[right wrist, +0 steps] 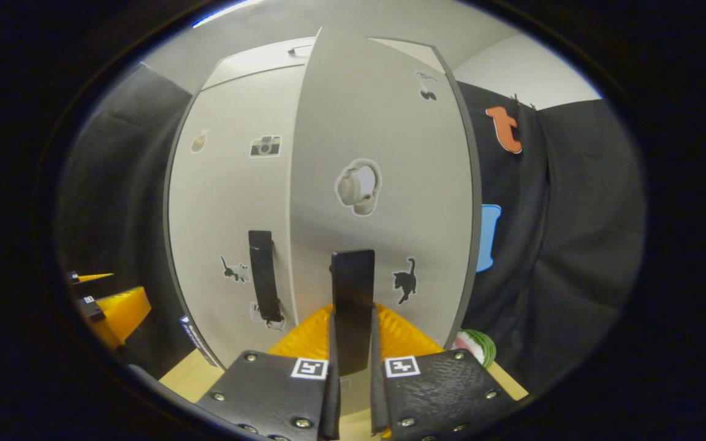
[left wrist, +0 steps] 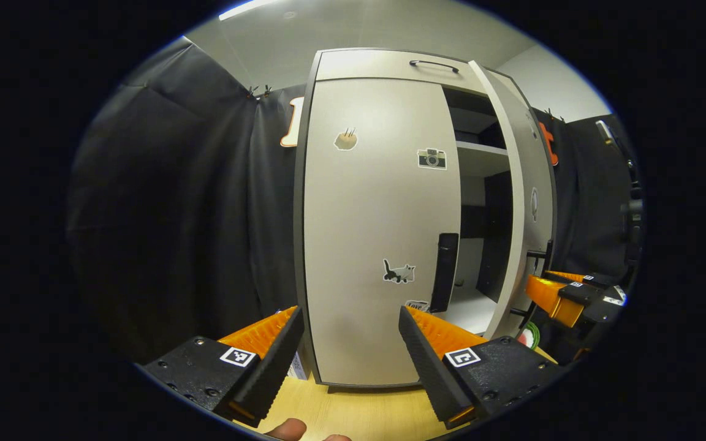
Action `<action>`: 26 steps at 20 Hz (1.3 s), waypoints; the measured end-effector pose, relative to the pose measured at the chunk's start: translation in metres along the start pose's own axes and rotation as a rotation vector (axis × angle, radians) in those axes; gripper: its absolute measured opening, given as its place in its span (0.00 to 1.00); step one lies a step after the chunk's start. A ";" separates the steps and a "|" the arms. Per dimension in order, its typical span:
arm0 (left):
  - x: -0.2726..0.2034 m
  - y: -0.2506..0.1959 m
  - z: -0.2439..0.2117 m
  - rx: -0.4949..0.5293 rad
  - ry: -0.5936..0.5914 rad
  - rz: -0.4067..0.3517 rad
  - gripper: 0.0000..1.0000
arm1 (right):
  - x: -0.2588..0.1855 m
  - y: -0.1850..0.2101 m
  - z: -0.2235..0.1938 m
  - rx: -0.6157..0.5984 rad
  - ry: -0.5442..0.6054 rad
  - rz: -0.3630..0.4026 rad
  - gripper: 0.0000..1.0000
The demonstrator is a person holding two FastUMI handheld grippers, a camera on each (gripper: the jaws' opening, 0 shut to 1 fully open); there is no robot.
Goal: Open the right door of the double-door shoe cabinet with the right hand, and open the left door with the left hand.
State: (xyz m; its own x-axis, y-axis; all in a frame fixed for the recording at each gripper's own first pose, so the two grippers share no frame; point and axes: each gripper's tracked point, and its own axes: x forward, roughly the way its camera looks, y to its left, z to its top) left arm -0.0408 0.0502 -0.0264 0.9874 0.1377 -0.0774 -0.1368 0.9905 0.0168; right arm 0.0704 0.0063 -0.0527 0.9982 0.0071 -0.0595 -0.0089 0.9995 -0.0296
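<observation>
Handle (right wrist: 353, 306) upright, lengthwise between right gripper (right wrist: 351, 373) jaws

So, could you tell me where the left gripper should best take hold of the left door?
Probably by the black vertical handle at the left door's free edge. Come straight from the front, left gripper open, one finger on each side of the bar, as it stands proud.

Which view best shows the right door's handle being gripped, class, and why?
The right gripper view: the right gripper is shut on the black handle of the right door, close and centred. The left gripper view shows that door edge-on, swung open, its handle hidden.
</observation>
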 end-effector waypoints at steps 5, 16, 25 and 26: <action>-0.005 -0.006 -0.003 0.003 0.006 -0.011 0.96 | -0.005 -0.005 0.001 -0.004 -0.008 -0.016 0.19; -0.017 -0.029 -0.010 -0.017 0.021 -0.055 0.96 | -0.031 -0.036 -0.003 0.004 -0.019 -0.075 0.15; -0.022 -0.065 -0.013 -0.043 0.023 -0.135 0.96 | -0.052 -0.074 -0.007 0.043 -0.001 -0.133 0.14; -0.022 -0.070 -0.013 -0.047 0.024 -0.145 0.96 | -0.052 -0.075 -0.008 0.058 0.006 -0.127 0.14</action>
State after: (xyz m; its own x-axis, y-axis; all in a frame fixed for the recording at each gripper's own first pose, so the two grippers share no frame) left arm -0.0540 -0.0225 -0.0390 0.9950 -0.0074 -0.0993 0.0031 0.9991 -0.0429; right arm 0.0186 -0.0689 -0.0551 0.9907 -0.1198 -0.0644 0.1214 0.9924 0.0204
